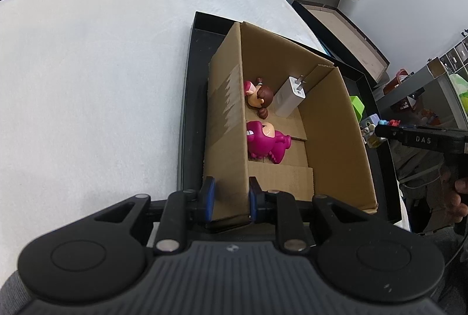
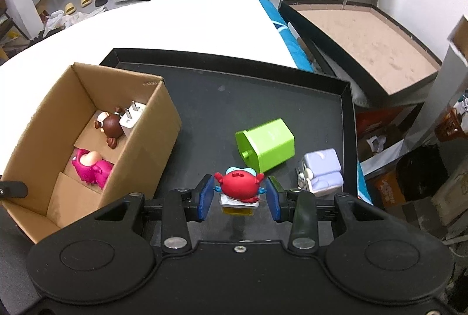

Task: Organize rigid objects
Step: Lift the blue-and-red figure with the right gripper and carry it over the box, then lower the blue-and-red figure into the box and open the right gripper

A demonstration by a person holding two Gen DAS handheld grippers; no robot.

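Left gripper (image 1: 231,199) clenched on the cardboard box (image 2: 140,139) wall, right gripper (image 2: 239,198) grasping a red crab figure (image 2: 237,186) just right of the box, above the black tray (image 2: 346,122).

The box (image 2: 140,136) is plain brown corrugated cardboard, matt, with a torn strip of clear tape on its left wall. The tray (image 2: 263,98) under it is black and smooth with a dull sheen. Beneath lies a white cloth (image 1: 102,66) with a fine nap. The pink toy (image 1: 264,141) and red toy (image 2: 238,183) are glossy plastic; the charger (image 1: 291,98) is smooth white plastic with metal prongs. The green cube (image 2: 267,144) looks like satin plastic. The gripper pads (image 2: 206,196) are matt blue.
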